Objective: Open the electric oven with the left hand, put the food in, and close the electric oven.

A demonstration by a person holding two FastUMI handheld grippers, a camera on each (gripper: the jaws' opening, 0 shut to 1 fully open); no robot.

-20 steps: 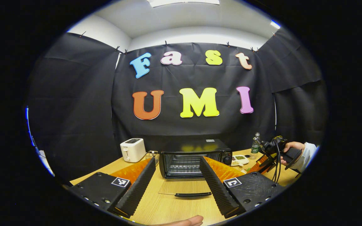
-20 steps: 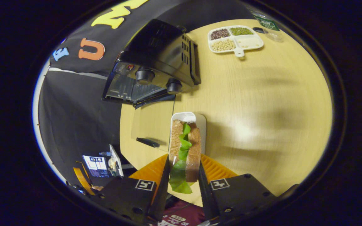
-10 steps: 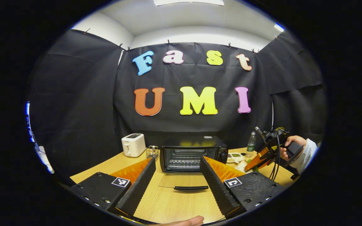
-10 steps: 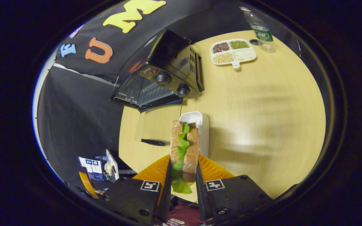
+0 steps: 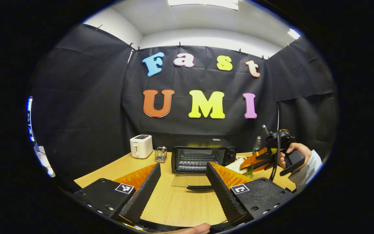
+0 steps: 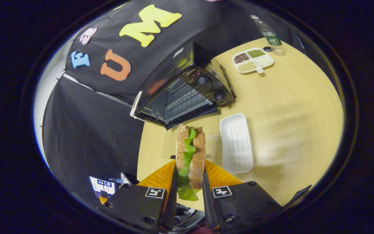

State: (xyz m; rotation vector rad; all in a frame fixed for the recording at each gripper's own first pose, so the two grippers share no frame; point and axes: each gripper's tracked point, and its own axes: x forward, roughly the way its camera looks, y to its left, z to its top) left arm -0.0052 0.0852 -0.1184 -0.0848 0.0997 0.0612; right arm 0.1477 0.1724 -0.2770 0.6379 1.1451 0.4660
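Gripping sandwich: right tool | left tool spread apart | oven open

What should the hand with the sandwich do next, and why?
Probably carry the sandwich forward into the oven. The right gripper is shut on it, the oven door lies open and flat on the table, the rack inside looks bare, and the white tray is already empty. The left gripper waits open, back from the door.

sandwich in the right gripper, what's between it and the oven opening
In the right gripper view, only the lowered glass door lies between the sandwich and the oven.
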